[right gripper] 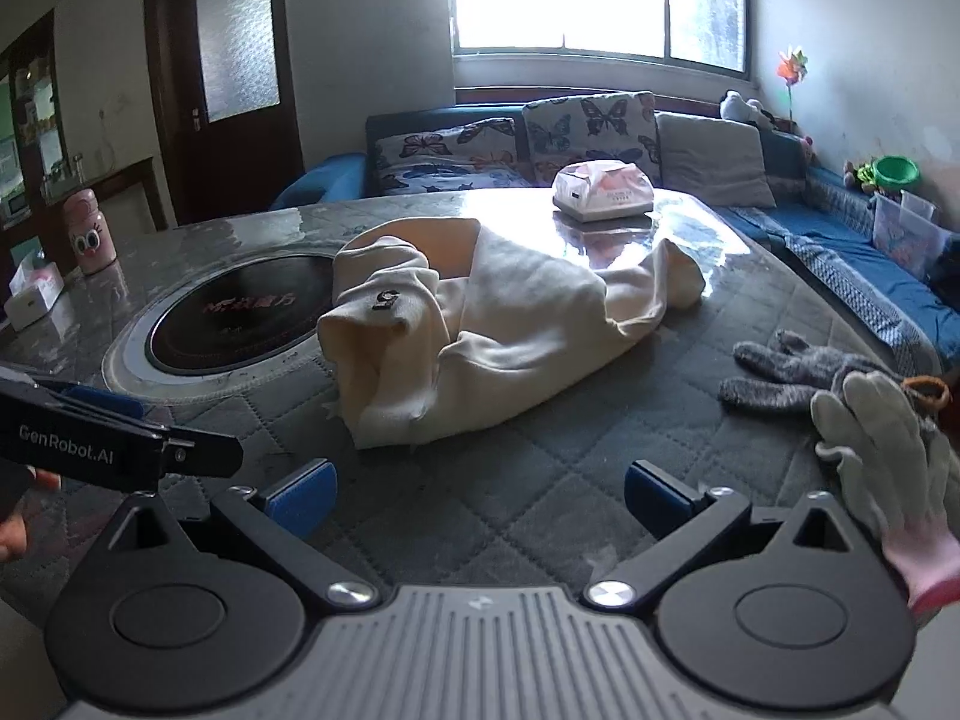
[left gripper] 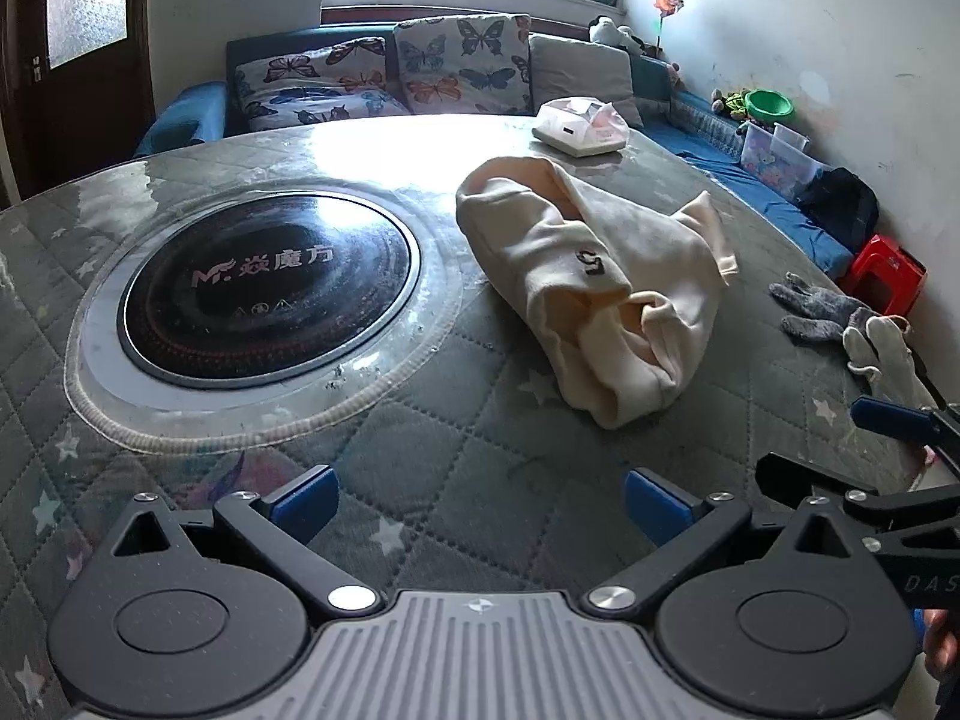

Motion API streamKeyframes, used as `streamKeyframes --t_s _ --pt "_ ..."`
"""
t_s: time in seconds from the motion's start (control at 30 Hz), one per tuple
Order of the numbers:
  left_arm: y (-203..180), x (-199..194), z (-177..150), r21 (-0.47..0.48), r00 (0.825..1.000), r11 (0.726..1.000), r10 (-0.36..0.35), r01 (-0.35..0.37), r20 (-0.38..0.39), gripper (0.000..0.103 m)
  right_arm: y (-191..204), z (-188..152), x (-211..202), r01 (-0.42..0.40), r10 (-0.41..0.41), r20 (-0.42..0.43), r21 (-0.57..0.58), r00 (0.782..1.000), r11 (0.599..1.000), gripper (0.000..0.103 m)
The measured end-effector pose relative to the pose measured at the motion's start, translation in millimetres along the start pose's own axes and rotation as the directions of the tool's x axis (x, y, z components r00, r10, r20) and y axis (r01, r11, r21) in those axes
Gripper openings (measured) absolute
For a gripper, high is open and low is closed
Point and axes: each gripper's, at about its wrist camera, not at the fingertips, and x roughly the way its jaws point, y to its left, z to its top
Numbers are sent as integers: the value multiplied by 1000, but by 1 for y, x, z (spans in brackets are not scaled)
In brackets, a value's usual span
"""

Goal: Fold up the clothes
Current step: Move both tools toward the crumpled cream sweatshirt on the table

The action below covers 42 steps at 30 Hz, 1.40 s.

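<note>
Far left on the table [left gripper: 420, 480]: round black induction hob [left gripper: 270, 282] set flush in the quilted grey cover, under a clear sheet. Left gripper [left gripper: 480, 507]: blue-padded fingers spread wide, nothing between them, low over bare cover near the front edge. Centre: cream garment [left gripper: 600, 294], bunched into a loose roll, lying on the table just right of the hob; dark mark reading "5" on one folded part; not touched by either gripper. Behind it, near the far edge: tissue box [left gripper: 579, 126]. Right gripper [right gripper: 477, 501]: fingers likewise spread wide and empty, facing the garment from the near side. Right of the garment, apart from it: grey knitted gloves [right gripper: 780, 372], with a pale glove [right gripper: 870, 426] lying partly over them. Background: sofa with butterfly cushions [left gripper: 462, 63] beneath the window
</note>
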Motion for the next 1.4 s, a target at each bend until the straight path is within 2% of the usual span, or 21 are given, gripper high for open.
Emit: streamKeyframes --t_s 0.23,0.67,1.4 --pt "2 -2 -4 -10 1000 1000 -1 1 4 103 4 -10 -3 6 -6 -8 52 1000 999 103" --pt "-8 -6 -15 -12 999 999 37 -37 -1 103 3 -17 -6 21 -17 -38 132 999 991 103" --pt "-12 -2 -22 -23 998 998 60 -61 -25 103 5 -21 -3 30 -20 -65 161 998 987 103"
